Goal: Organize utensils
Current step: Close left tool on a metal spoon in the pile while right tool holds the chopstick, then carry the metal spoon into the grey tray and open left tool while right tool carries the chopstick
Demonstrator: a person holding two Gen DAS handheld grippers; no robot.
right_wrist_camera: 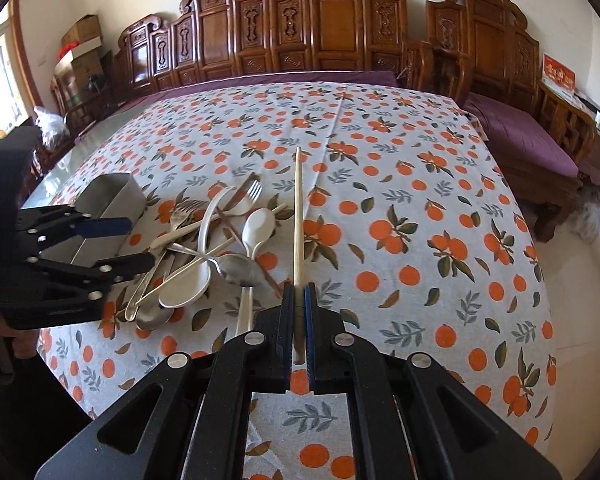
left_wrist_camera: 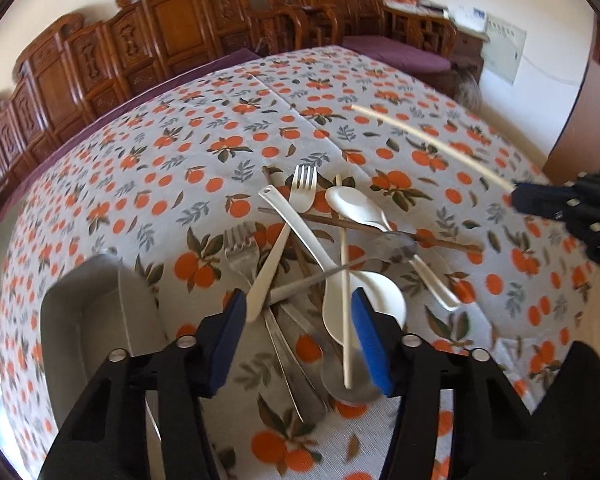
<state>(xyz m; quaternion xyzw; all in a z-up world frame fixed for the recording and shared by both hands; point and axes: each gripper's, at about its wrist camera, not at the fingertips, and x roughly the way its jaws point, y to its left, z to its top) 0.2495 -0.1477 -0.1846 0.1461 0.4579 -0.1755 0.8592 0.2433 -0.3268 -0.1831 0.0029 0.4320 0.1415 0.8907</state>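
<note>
Left gripper (left_wrist_camera: 298, 312) has its jaws wide apart and holds nothing; seen from the left wrist camera, it hangs over the pile of utensils (left_wrist_camera: 320, 256) on the orange-print tablecloth (left_wrist_camera: 204, 136). Between its blue pads (left_wrist_camera: 232, 336) lie a white spoon (left_wrist_camera: 364, 300), a pale chopstick (left_wrist_camera: 345, 280) and metal handles. A grey holder (left_wrist_camera: 88, 320) stands just beside the left finger. At the right edge, the right gripper (left_wrist_camera: 518, 194) appears with a second pale chopstick (left_wrist_camera: 432, 142) lifted over the cloth.

From the right wrist camera, the right gripper (right_wrist_camera: 299, 292) is closed tightly on this chopstick (right_wrist_camera: 298, 216), which points straight forward, away from the camera, above the cloth (right_wrist_camera: 420, 184). The pile (right_wrist_camera: 208, 248) of forks, spoons and chopsticks lies to the left of it, near the holder (right_wrist_camera: 108, 208). The left gripper (right_wrist_camera: 138, 242) is over the pile's left side, its fingers spread.
</note>
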